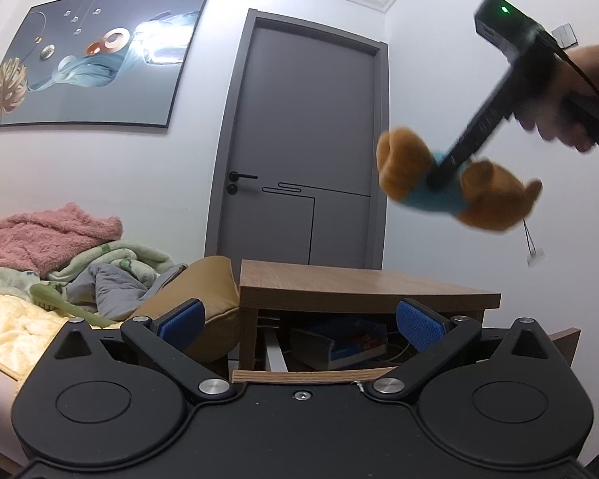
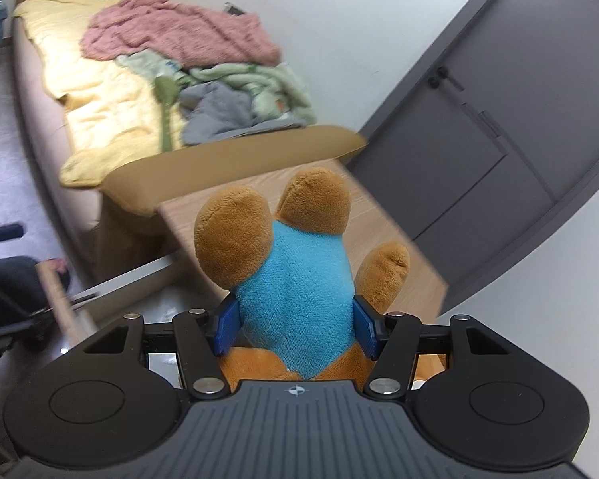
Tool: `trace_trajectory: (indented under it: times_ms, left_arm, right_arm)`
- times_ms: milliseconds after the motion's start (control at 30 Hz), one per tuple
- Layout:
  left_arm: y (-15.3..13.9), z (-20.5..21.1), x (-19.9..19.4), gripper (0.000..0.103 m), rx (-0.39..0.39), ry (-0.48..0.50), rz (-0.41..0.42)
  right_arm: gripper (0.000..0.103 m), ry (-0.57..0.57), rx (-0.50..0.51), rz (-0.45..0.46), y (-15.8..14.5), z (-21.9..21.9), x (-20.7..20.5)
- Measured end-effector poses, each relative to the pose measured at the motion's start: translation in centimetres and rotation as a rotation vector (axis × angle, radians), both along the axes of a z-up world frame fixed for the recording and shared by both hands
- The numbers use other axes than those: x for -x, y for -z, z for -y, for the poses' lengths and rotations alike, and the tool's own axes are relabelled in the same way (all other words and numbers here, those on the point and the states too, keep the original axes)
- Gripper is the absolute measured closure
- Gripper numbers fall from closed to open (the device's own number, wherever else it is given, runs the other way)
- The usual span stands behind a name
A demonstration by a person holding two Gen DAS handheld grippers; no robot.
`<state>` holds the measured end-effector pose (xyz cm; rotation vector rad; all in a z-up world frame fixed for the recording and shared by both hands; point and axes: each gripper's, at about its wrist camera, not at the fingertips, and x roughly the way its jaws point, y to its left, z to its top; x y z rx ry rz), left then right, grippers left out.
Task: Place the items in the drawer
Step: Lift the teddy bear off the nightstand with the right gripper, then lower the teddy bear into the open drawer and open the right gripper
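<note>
Right gripper (image 2: 295, 329): blue pads closed against both sides of the teddy bear (image 2: 299, 279), clamping its turquoise shirt at the midsection. Grip sits on the soft torso, likely because the limbs would slip free. Bear hangs in the air above and to the right of the nightstand (image 1: 355, 283), legs pointing away from the tool, a tag dangling below on a string.

Left gripper (image 1: 305, 325): fingers spread wide, nothing between them, held low just in front of the drawer (image 1: 311, 375). Probably stationed there to keep the drawer pulled out while the other hand delivers.

Drawer is pulled out under the nightstand top. Inside: what looks like a book or two and some loose cord; contents dim and partly hidden. Space remains toward the front, as far as can be judged.

Bed (image 2: 100, 119) alongside carries a pink blanket (image 2: 179, 36) and heaped bedding.
</note>
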<state>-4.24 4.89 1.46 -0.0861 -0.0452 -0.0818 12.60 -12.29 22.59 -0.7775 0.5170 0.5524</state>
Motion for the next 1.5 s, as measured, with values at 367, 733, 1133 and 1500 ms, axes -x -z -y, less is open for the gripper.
trace_trajectory:
  times_ms: [367,733,1133,1500]
  left_arm:
    - [-0.1,0.1,0.7,0.001,-0.012,0.025,-0.002]
    - [-0.1,0.1,0.9,0.001,-0.013,0.056,-0.013]
    - [0.1,1.0,0.1,0.001,-0.028,0.08,-0.049]
    - [0.4,1.5,-0.2,0.001,-0.04,0.088,-0.059]
  right_arm:
    - [0.041,-0.054,0.069,-0.167,7.2,-2.5,-0.2]
    - [0.041,-0.058,0.073,-0.335,13.7,-3.1,-3.9]
    - [0.039,-0.066,0.043,-0.409,16.7,-3.1,-6.4]
    - [0.026,-0.053,0.025,-0.398,15.8,-2.9,-6.5]
